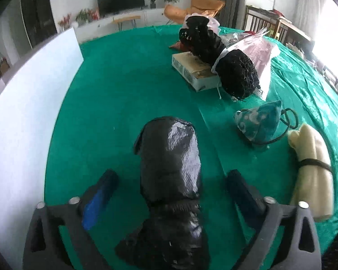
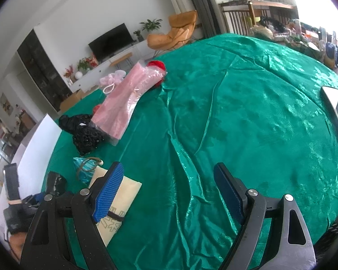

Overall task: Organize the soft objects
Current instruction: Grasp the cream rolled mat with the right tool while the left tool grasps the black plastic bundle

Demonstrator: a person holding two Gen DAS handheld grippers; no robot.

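In the left wrist view a black plastic bag bundle lies on the green tablecloth between the fingers of my left gripper, which is open around it without touching. To its right lie a teal patterned pouch and a cream rolled cloth tied with a dark band. My right gripper is open and empty above bare green cloth. The cream cloth lies under its left finger, with the teal pouch beyond.
A white board stands at the table's left edge. At the back lie a cardboard box, black knitted bundles and a pink plastic-wrapped garment. A red object lies behind it. A laptop sits at the right.
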